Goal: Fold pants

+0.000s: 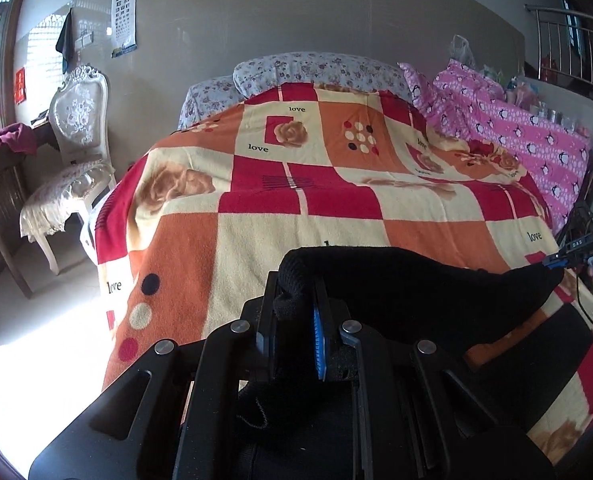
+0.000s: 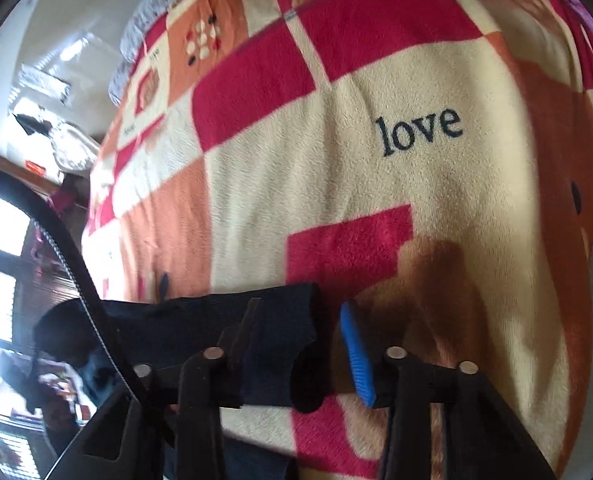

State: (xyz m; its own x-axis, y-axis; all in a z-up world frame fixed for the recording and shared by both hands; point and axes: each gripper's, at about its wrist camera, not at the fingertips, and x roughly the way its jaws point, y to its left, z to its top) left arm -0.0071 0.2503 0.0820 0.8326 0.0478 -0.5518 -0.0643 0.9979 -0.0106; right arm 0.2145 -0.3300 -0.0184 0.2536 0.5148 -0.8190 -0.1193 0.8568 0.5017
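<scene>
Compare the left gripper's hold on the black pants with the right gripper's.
The left gripper has its jaws nearly together, pinching a thick ribbed band of the black pants. The right gripper stands wider: cloth lies against its left jaw, with a gap before the blue pad. Both lift the pants above the patterned blanket.

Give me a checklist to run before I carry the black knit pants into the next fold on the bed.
1. Left gripper clamped on the black knit pants: ok.
2. Right gripper clamped on the pants: not ok; a gap shows between its blue ribbed pad and the cloth.
3. Pants span from one gripper to the other: ok.
4. Checked red, orange and cream blanket ahead is free of other things: ok.
5. Pant legs lie matched edge to edge: cannot tell.
</scene>
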